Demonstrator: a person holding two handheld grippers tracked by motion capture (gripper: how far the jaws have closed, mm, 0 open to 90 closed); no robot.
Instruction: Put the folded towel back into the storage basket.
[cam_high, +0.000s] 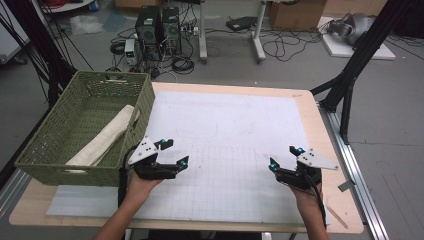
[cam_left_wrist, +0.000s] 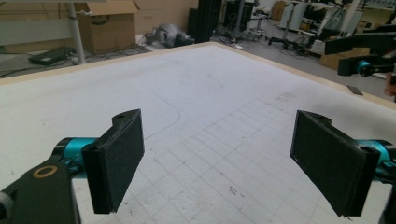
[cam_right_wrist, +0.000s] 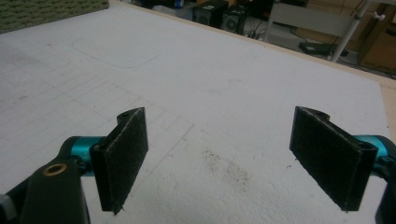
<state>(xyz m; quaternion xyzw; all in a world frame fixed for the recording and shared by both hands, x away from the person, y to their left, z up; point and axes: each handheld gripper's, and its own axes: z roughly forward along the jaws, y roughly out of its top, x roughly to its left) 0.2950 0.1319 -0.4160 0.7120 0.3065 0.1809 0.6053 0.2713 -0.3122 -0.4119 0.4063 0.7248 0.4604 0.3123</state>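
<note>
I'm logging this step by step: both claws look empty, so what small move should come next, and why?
Probably swing the left claw toward the green basket. Both it and the right claw are open and empty over the bare white mat, and the rolled cloth in the basket is the only thing to grasp.

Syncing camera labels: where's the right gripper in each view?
High view: right gripper at lower right, over the mat's near right part, jaws apart.
Left gripper view: right gripper small at the upper right edge, past the table's rim.
Right gripper view: right gripper, its own two jaws rising from the bottom, wide apart.
Shared landmark: the white gridded mat under both grippers.
</note>
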